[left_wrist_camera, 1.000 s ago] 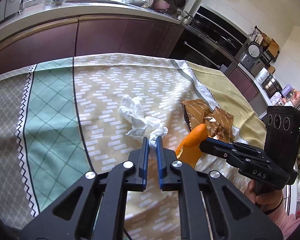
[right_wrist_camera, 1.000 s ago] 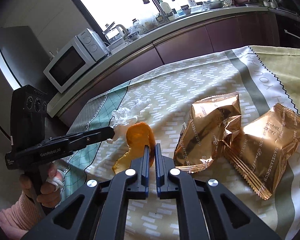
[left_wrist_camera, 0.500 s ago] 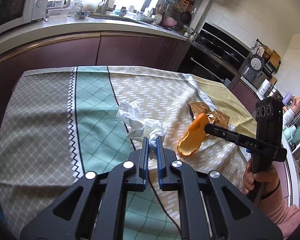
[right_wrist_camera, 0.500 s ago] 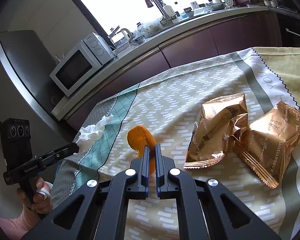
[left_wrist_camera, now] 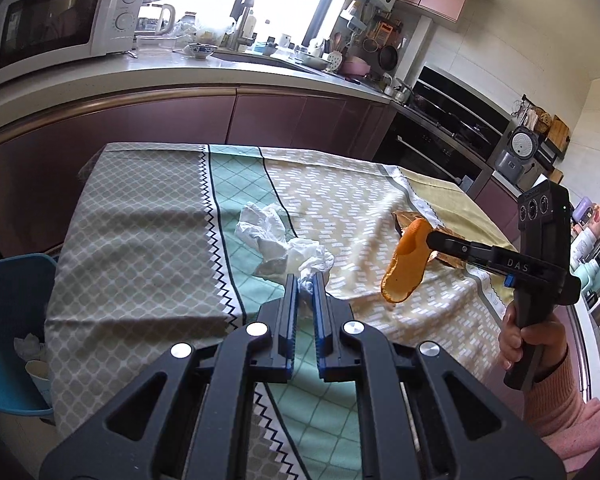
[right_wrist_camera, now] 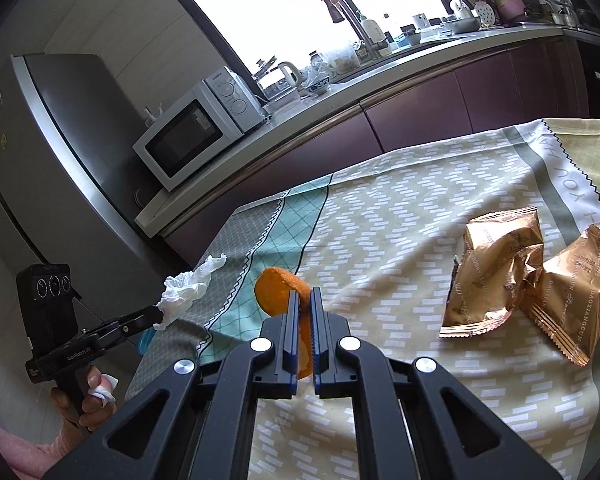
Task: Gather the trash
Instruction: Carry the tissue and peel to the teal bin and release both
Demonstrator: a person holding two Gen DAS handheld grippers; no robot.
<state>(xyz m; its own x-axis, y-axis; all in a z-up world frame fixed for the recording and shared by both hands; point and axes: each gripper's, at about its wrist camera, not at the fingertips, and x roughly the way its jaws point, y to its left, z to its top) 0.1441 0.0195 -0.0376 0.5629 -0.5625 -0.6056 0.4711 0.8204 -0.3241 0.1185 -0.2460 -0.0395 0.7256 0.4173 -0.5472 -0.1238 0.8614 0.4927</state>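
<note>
On the counter [right_wrist_camera: 400, 240] lie 2 gold snack wrappers [right_wrist_camera: 496, 268]. There is 1 crumpled tissue [left_wrist_camera: 284, 244] and 1 orange peel [left_wrist_camera: 406, 266], 1 held in each of the 2 tongs [left_wrist_camera: 305, 280]. 1 blue bin [left_wrist_camera: 4, 320] stands beside the counter, and 1 microwave [left_wrist_camera: 56, 20] sits behind.

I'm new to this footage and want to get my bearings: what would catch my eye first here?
The bright orange peel, pinched in the right gripper and held above the patterned tablecloth. Next, the crumpled white tissue clamped in the left gripper. Two shiny gold snack wrappers lie on the cloth to the right of the peel.
</note>
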